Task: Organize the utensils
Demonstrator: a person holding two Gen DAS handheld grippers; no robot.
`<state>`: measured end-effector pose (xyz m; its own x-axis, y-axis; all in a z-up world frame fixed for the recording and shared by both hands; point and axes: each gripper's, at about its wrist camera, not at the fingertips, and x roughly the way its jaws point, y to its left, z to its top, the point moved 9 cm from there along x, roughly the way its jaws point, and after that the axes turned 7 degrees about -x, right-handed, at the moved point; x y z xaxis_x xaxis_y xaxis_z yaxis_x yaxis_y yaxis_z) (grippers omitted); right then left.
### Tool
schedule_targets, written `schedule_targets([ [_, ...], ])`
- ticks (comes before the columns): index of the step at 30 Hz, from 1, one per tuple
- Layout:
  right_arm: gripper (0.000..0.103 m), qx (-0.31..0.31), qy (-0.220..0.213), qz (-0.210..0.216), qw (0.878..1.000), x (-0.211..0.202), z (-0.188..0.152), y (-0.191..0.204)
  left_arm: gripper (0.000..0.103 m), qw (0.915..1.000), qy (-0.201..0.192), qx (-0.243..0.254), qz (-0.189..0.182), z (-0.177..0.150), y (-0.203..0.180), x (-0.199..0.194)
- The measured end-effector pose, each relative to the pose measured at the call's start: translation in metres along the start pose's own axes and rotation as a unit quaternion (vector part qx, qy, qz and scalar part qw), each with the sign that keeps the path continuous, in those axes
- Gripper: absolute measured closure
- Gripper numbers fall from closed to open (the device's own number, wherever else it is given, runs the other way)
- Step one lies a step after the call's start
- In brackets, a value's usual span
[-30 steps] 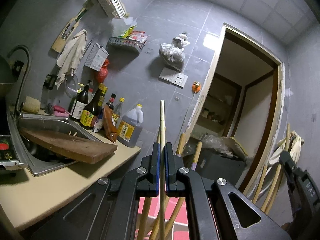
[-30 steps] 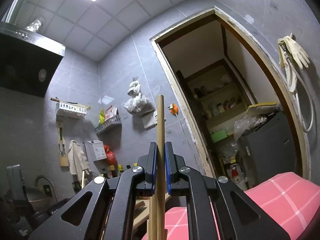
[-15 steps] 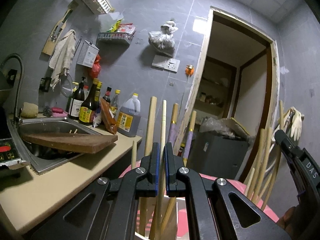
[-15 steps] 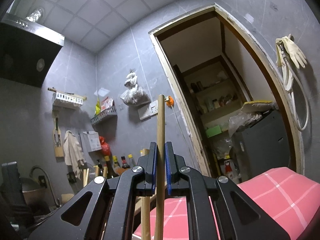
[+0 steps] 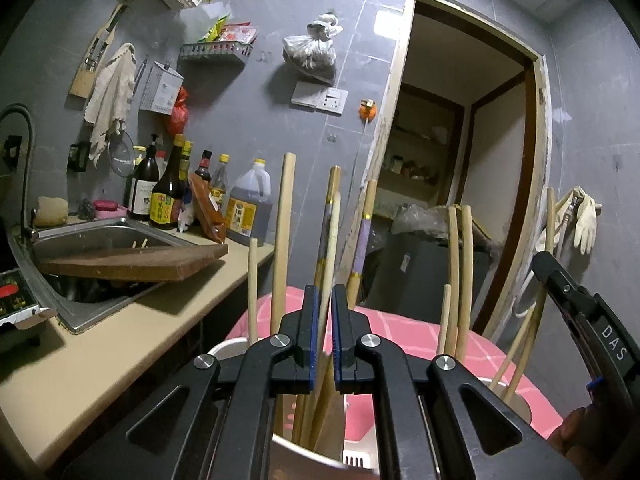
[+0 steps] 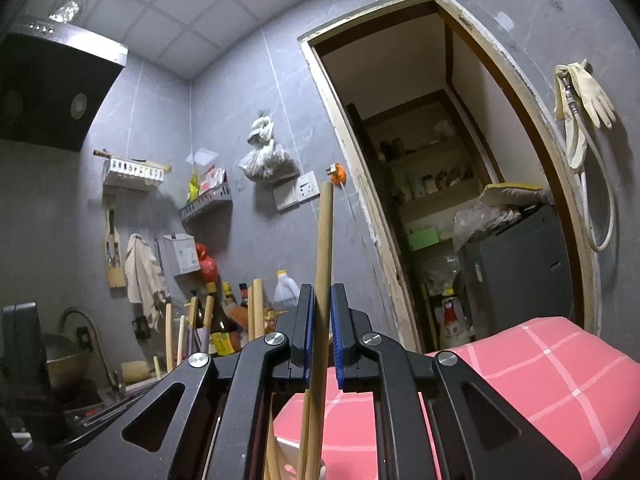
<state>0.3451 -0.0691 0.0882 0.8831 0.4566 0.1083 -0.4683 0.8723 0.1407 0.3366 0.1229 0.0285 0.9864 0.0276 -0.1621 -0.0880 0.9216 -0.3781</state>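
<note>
Standing on the pink checked cloth (image 5: 404, 330), two round holders took the chopsticks — the near holder (image 5: 308, 460) right under the left gripper (image 5: 322, 336), the far holder (image 5: 520, 400) by the right gripper (image 5: 580, 312), which showed at the edge of the left view. Counter, sink (image 5: 80, 236) and the wooden board (image 5: 132, 264) lying across it sat well to the left, w/ sauce bottles (image 5: 168, 192) behind.

Left fingers were parted a little, blue pads apart; a pale chopstick (image 5: 330, 256) stood in the gap, but I couldn't tell if either pad touched it. It looked let go, resting in the near holder among the other sticks (image 5: 282, 240).

Right fingers pinched a brown chopstick (image 6: 323, 264) roughly upright — lower end down in a holder below, approx at its rim (image 6: 292, 452).

Risks, as I judged them: lifting the left tool away crooked could drag a leaning stick out or tip the holder. Releasing the right stick while tilted might let it fall onto the cloth.
</note>
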Motion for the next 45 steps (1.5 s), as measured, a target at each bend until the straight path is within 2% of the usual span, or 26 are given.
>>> schedule_targets([
  [8, 0.095, -0.001, 0.019, 0.002, 1.0, -0.006, -0.003, 0.0, 0.098, 0.9999, 0.016, 0.003, 0.006, -0.005, 0.002, -0.003],
  [12, 0.083, 0.001, 0.024, 0.003, 1.0, -0.009, -0.002, -0.001, 0.083, 0.9998, 0.019, -0.004, 0.0, -0.004, 0.002, -0.006],
  [16, 0.082, -0.002, 0.028, 0.003, 1.0, -0.015, 0.0, -0.002, 0.079, 0.9997, 0.021, -0.009, -0.005, -0.001, 0.002, -0.01],
  [21, 0.077, -0.001, 0.035, -0.003, 0.999, -0.025, 0.001, -0.006, 0.07, 0.9998, 0.017, -0.01, -0.009, 0.002, -0.001, -0.021],
  [23, 0.074, 0.002, 0.038, -0.005, 0.999, -0.031, 0.003, -0.009, 0.07, 0.9998, 0.017, -0.01, -0.008, 0.003, -0.003, -0.024],
  [25, 0.069, 0.004, 0.041, -0.006, 0.999, -0.037, 0.004, -0.011, 0.069, 0.9998, 0.019, -0.01, -0.003, 0.003, -0.004, -0.029],
  [31, 0.052, 0.006, 0.052, -0.009, 0.999, -0.062, 0.012, -0.015, 0.058, 0.9995, 0.029, -0.005, 0.003, 0.002, -0.008, -0.047],
  [35, 0.046, 0.006, 0.068, -0.011, 0.998, -0.082, 0.016, -0.018, 0.047, 0.9993, 0.037, 0.007, 0.005, -0.002, -0.014, -0.064],
  [37, 0.037, 0.004, 0.081, -0.013, 0.997, -0.091, 0.016, -0.02, 0.042, 0.999, 0.042, 0.011, 0.004, -0.005, -0.017, -0.071],
  [41, 0.028, 0.001, 0.112, -0.01, 0.994, -0.114, 0.014, -0.02, 0.031, 0.9981, 0.055, 0.028, 0.001, -0.013, -0.024, -0.087],
  [43, 0.025, -0.003, 0.128, -0.006, 0.992, -0.123, 0.012, -0.019, 0.029, 0.9974, 0.062, 0.037, 0.0, -0.018, -0.028, -0.095],
  [45, 0.02, -0.005, 0.142, -0.003, 0.99, -0.136, 0.011, -0.018, 0.021, 0.9964, 0.072, 0.046, -0.006, -0.024, -0.031, -0.103],
])
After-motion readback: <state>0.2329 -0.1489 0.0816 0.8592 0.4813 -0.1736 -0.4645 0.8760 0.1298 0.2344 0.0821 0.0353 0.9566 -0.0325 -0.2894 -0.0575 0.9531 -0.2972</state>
